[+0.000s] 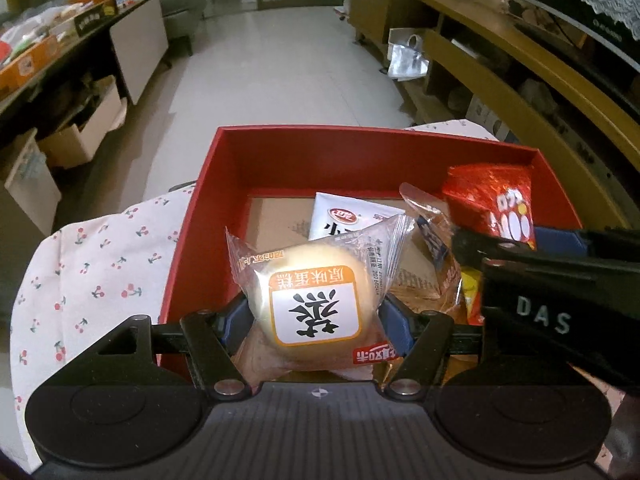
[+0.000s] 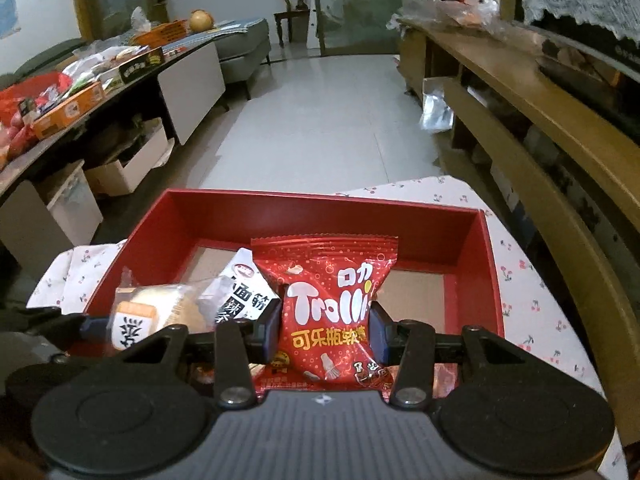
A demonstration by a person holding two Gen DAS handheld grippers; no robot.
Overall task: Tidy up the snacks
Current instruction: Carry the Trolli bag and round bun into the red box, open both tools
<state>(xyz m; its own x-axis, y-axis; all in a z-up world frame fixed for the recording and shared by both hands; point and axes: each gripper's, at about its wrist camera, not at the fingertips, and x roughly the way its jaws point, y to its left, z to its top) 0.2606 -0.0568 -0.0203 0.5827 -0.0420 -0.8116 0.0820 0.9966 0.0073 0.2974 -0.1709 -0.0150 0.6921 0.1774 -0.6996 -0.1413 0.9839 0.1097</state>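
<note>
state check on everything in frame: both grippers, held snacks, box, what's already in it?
left gripper: shut on the wrapped cake
wrapped cake: held over the box's near edge, wrapper sealed
right gripper: shut on the red gummy bag
red gummy bag: held upright above the box, sealed
red box: open, no lid, cardboard bottom partly bare
white snack packet: inside the box, sealed
clear-wrapped pastry: in the box, partly hidden
</note>
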